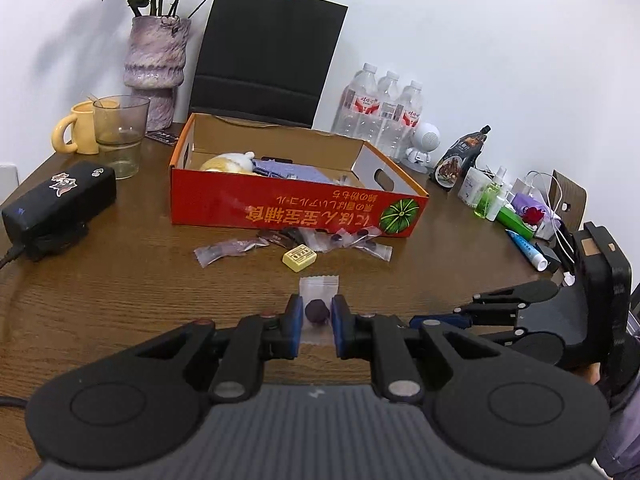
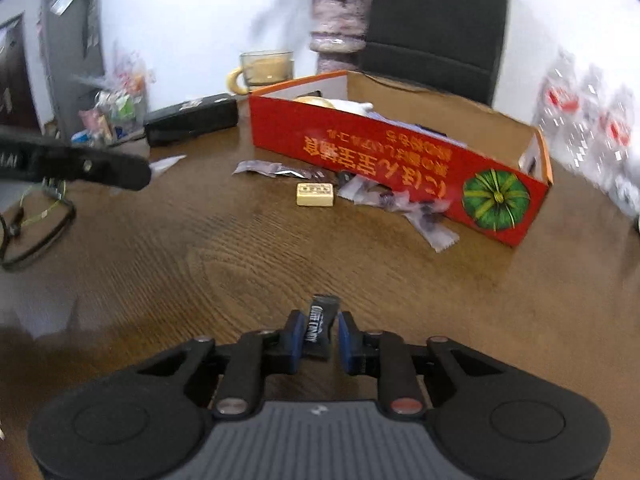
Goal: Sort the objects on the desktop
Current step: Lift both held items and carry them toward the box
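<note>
My left gripper (image 1: 316, 316) is shut on a clear snack packet with a dark plum (image 1: 317, 311), held low over the wooden table (image 1: 140, 280). My right gripper (image 2: 318, 334) holds a small black candy packet (image 2: 320, 330) between its blue pads; it also shows at the right of the left wrist view (image 1: 436, 322). The open red cardboard box (image 1: 296, 208) (image 2: 400, 160) stands behind, holding a plush toy (image 1: 230, 162) and purple items. Several loose snack packets (image 1: 320, 240) (image 2: 384, 196) and a yellow block (image 1: 299, 258) (image 2: 315, 195) lie in front of it.
A black case (image 1: 60, 204), glass cup (image 1: 120, 132), yellow mug (image 1: 76, 128) and vase (image 1: 156, 64) stand at the left. A black paper bag (image 1: 268, 52), water bottles (image 1: 380, 112), a white speaker (image 1: 424, 144) and toiletries (image 1: 504, 200) line the back and right.
</note>
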